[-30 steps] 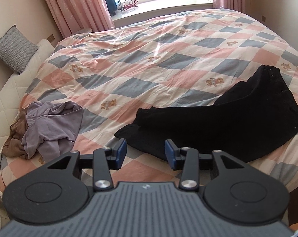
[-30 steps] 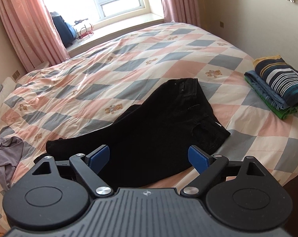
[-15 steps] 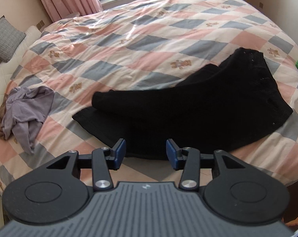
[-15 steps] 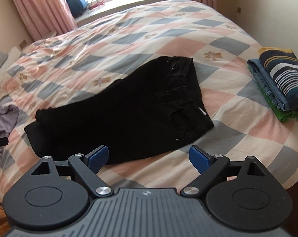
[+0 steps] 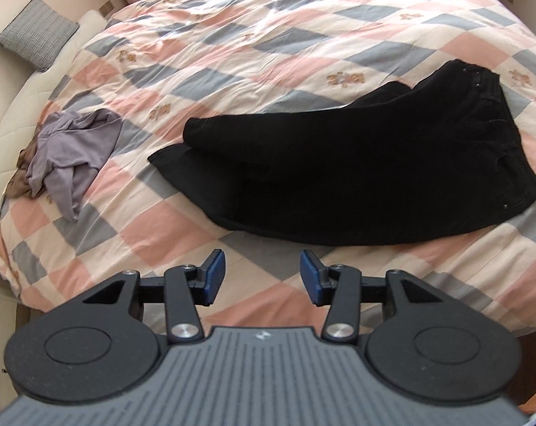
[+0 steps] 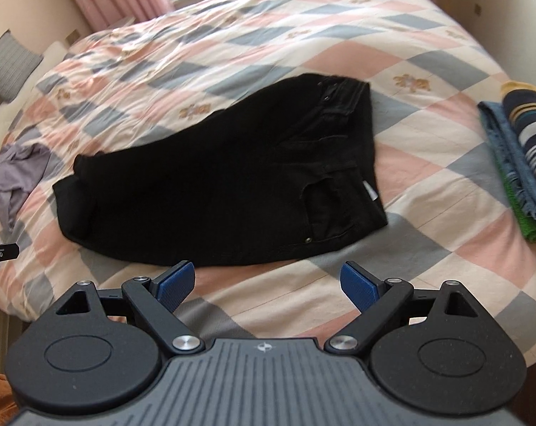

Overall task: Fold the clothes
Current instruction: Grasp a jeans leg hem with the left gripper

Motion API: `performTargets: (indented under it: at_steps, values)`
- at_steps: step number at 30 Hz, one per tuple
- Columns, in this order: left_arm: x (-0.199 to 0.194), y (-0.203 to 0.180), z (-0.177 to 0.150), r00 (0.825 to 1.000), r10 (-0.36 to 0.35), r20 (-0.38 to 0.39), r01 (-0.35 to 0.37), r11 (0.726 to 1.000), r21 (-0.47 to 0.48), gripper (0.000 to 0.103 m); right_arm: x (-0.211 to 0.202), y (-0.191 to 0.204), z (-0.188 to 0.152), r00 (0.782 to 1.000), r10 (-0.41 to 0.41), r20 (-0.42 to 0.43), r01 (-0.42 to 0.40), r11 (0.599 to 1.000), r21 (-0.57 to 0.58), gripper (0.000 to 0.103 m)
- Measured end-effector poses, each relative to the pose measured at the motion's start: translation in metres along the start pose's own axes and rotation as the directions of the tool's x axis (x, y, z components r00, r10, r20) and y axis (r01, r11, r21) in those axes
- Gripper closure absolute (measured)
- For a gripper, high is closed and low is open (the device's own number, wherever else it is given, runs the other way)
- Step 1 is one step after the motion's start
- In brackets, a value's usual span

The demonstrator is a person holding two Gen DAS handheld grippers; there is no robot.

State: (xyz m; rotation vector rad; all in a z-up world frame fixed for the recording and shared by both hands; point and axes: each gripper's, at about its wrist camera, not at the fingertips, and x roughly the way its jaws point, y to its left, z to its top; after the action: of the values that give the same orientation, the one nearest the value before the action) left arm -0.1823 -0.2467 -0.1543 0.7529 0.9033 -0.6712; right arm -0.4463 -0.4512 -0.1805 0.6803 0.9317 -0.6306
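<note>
Left wrist: black trousers (image 5: 356,177) ahead of left tool (image 5: 262,277), released, empty; right tool (image 6: 266,285) likewise.

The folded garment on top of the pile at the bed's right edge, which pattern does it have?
The top folded garment has navy, white and yellow stripes; the right wrist view shows it best.

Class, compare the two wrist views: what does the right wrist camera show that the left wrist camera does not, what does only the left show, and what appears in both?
Only the right wrist view shows the stack of folded clothes at the bed's right edge, and the right gripper, open and empty. Only the left wrist view shows the brown garment under the grey one, and the left gripper, open and empty. Both show the black trousers, the crumpled grey garment, the checked quilt and the grey cushion.
</note>
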Motion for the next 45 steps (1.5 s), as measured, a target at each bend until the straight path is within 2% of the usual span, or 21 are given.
performTargets:
  at_steps: [8,14,18,21,27,31,35,38,42,45]
  values:
    - [0.015,0.004,0.002,0.999,0.001,-0.037,0.0,1.0,0.013,0.058,0.016,0.008,0.0,0.999,0.017,-0.04,-0.017,1.0,-0.013,0.011]
    - [0.04,0.005,0.019,0.998,-0.036,-0.049,0.039,0.997,0.063,0.057,0.023,0.012,0.0,0.998,-0.028,-0.057,0.029,0.999,0.019,0.01]
    - [0.068,0.019,0.031,0.994,-0.09,-0.063,0.094,0.993,0.072,0.056,0.034,0.011,0.002,0.995,-0.071,-0.07,0.076,0.995,0.069,0.01]
    - [0.095,0.049,0.039,0.986,-0.137,-0.095,0.14,0.99,0.02,0.056,0.045,0.008,0.004,0.991,-0.106,-0.083,0.117,0.984,0.136,0.01]
    - [0.171,0.131,0.047,0.963,-0.194,-0.185,0.157,0.968,-0.197,0.056,0.072,-0.002,0.003,0.978,-0.162,-0.128,0.193,0.936,0.294,0.01]
    - [0.219,0.173,0.051,0.952,-0.218,-0.212,0.143,0.936,-0.323,0.048,0.09,-0.001,-0.002,0.972,-0.18,-0.148,0.225,0.893,0.391,0.01]
    - [0.259,0.202,0.056,0.939,-0.258,-0.228,0.131,0.881,-0.455,0.048,0.104,-0.005,-0.009,0.978,-0.162,-0.133,0.207,0.844,0.494,0.01]
    - [0.282,0.214,0.062,0.933,-0.28,-0.224,0.122,0.836,-0.534,0.047,0.109,-0.013,-0.013,0.986,-0.139,-0.092,0.166,0.797,0.581,0.01]
    - [0.307,0.226,0.069,0.929,-0.3,-0.215,0.108,0.778,-0.619,0.044,0.116,-0.038,-0.017,0.992,-0.127,-0.019,0.103,0.701,0.706,0.013]
    - [0.324,0.234,0.072,0.93,-0.304,-0.205,0.091,0.733,-0.674,0.044,0.127,-0.066,-0.02,0.993,-0.118,0.031,0.045,0.587,0.808,0.016]
